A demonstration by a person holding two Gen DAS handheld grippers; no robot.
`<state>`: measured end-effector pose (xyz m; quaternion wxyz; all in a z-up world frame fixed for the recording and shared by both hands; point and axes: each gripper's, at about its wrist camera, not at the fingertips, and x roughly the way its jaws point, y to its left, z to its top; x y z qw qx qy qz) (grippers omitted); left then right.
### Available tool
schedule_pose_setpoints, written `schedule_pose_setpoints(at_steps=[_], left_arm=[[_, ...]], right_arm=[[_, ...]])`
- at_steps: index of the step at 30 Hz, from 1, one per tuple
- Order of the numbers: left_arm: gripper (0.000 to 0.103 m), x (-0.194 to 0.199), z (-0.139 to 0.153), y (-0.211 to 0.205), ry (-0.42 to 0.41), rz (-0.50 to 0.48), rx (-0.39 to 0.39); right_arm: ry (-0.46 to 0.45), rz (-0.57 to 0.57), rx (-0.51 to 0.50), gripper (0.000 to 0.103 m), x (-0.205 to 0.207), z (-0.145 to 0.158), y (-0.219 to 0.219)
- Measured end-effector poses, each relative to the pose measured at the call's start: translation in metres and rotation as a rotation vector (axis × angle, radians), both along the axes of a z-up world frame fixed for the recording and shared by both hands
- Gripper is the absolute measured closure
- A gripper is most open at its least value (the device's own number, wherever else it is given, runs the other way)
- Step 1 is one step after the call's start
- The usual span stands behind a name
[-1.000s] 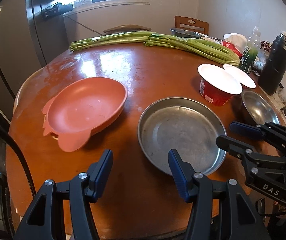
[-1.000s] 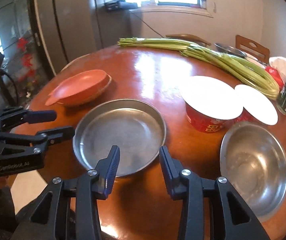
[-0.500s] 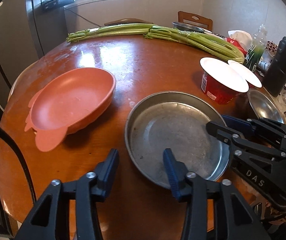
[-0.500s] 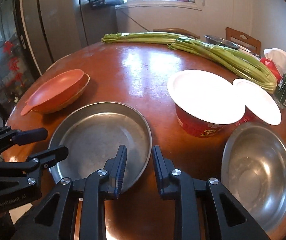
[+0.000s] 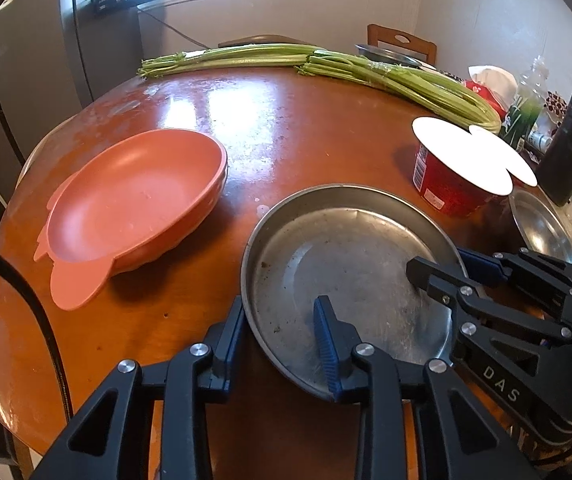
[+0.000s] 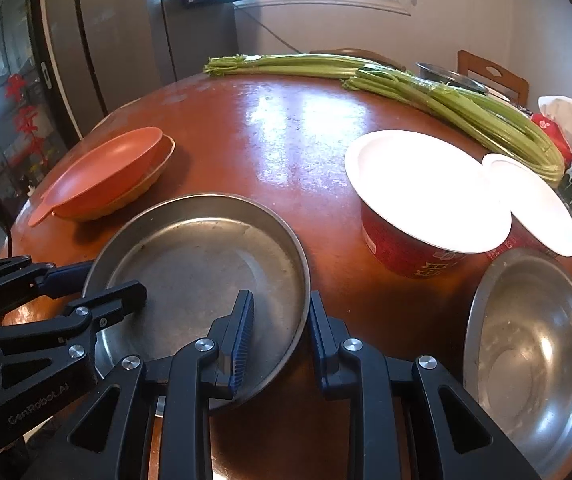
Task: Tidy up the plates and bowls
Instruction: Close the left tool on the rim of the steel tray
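Comparing with 1 second earlier, we find both grippers, left (image 5: pixel 280 322) and right (image 6: pixel 280 320), have advanced to straddle the steel plate's (image 5: pixel 349 264) rim at 7 and 5 o'clock, jaws part-open, gripping nothing, lift imminent.

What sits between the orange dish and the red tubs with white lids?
Mostly bare brown tabletop; nearer the camera, the round metal pan fills the gap between the orange dish and the red tubs. The right wrist view shows it best.
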<state>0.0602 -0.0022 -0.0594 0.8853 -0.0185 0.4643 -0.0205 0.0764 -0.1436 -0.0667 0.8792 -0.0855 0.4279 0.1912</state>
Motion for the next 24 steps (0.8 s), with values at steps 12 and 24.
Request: schedule_pose_setpoints(at_steps=[12,24], left_arm=[[0.069,-0.003,0.002,-0.003,-0.002,0.010,0.011],[0.069,-0.021,0.026,-0.006,-0.063,-0.001,0.040]], right_arm=[[0.009,-0.001,0.015,0.075,-0.010,0.005,-0.003],[-0.017,0.000,0.057,0.075,-0.027,0.023,-0.007]])
